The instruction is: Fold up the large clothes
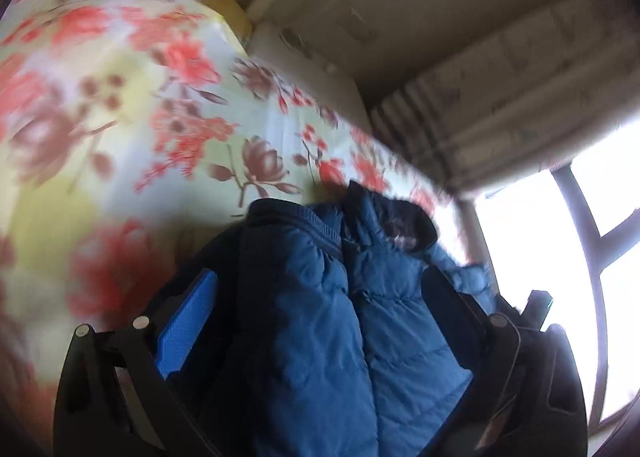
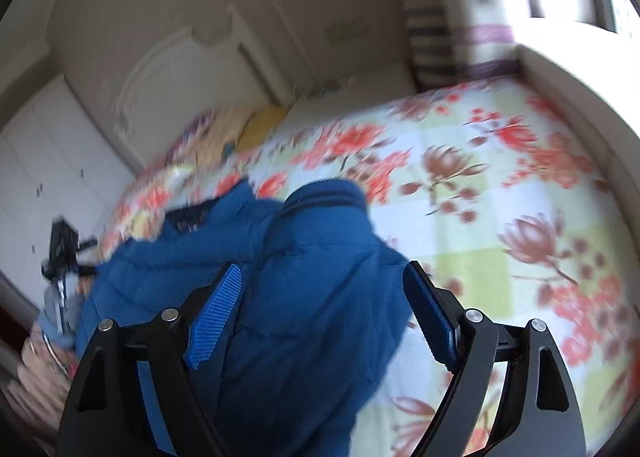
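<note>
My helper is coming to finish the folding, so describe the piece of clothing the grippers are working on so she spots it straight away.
Find the bed with the floral bedsheet, pale green and white with red and brown flowers. On it is a blue quilted puffer jacket, bunched between the fingers of the left gripper and right gripper. It is the only solid blue, padded thing there, with a ribbed knit collar.

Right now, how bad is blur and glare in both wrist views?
Left wrist: floral bedspread smeared by motion, window blown out white, blue jacket fairly sharp. Right wrist: bedspread and headboard blurred, mild window glare top right, fisheye bending throughout.
</note>
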